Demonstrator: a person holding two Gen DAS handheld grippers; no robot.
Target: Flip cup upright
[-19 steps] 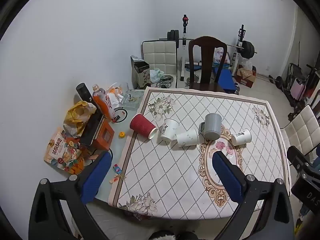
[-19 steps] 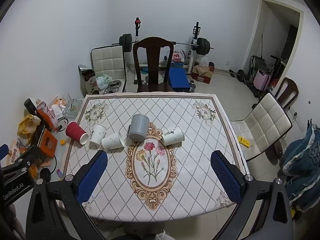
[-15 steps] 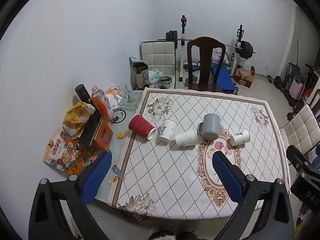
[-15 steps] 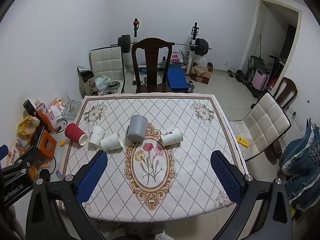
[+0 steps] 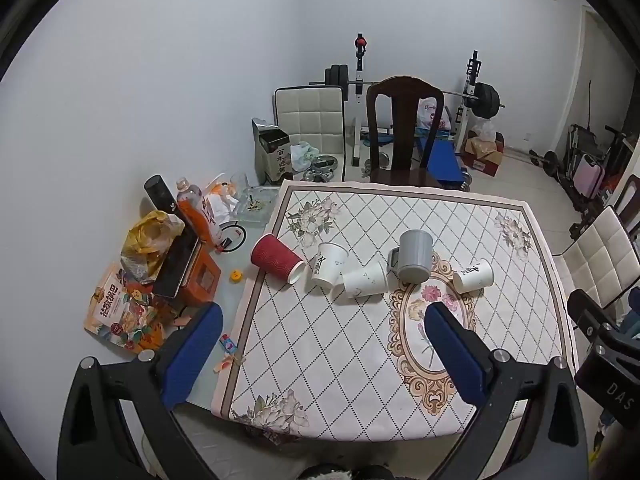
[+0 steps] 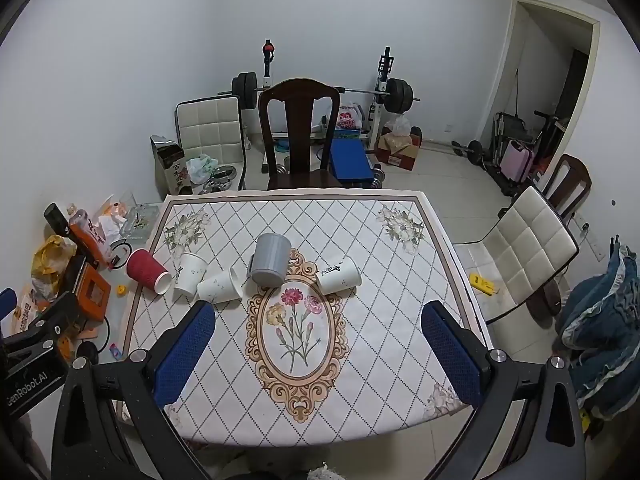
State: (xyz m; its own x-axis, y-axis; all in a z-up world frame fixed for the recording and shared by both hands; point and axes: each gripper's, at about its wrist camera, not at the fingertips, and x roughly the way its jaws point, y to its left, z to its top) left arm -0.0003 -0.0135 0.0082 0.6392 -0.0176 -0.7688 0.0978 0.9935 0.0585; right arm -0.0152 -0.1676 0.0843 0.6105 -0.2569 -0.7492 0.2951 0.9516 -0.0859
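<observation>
Five cups sit in a row across the middle of the table (image 6: 400,340). The red cup (image 6: 147,271) lies on its side at the left end. Next to it a white cup (image 6: 191,274) stands upside down, and another white cup (image 6: 219,285) lies on its side. The gray mug (image 6: 271,259) looks upside down, though it is hard to be sure. A third white cup (image 6: 339,275) lies on its side at the right end.

The left claw (image 5: 320,356) is wide open and holds nothing. The right claw (image 6: 316,356) is wide open too, and empty. Both hang above the near edge, well away from the cups. A dark wooden chair (image 6: 298,128) stands at the far side.
</observation>
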